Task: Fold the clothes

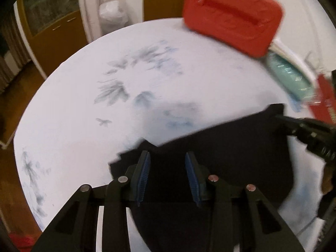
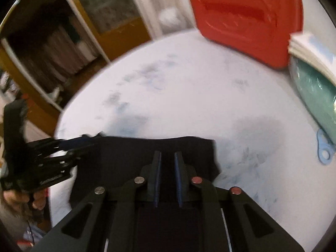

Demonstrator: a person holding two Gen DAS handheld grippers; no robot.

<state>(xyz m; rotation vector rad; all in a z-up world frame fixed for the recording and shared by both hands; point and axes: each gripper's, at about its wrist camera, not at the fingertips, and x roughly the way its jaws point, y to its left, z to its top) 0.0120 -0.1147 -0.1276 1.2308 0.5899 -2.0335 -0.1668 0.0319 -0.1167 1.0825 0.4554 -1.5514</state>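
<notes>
A dark garment (image 1: 220,157) lies at the near edge of a round table (image 1: 73,115) covered with a white cloth printed with faint blue-grey leaves, and both grippers are on it. In the left wrist view the left gripper (image 1: 168,168) stands over the garment's left end with its blue pads partly apart; dark cloth fills the gap between them, but the blur and the black-on-black make it impossible to tell whether the pads actually press on it. The right gripper (image 2: 168,168) has its jaws drawn nearly together over the garment's right end, with only a narrow slot left; cloth lies under and between the fingers, so it appears to pinch a thin layer, though the exact contact is hard to read. The garment looks like a compact, roughly rectangular shape with a fairly straight far edge and a squared right corner, which suggests that at least some folding is done; how many layers it has cannot be seen. What seems left is to carry the held edge over, lay it flat and let go. Far on the table, well apart from the garment, rest a red zip case (image 1: 231,19), a teal packet (image 2: 315,96) and some white paper or books (image 2: 308,48), none involved in the fold.
</notes>
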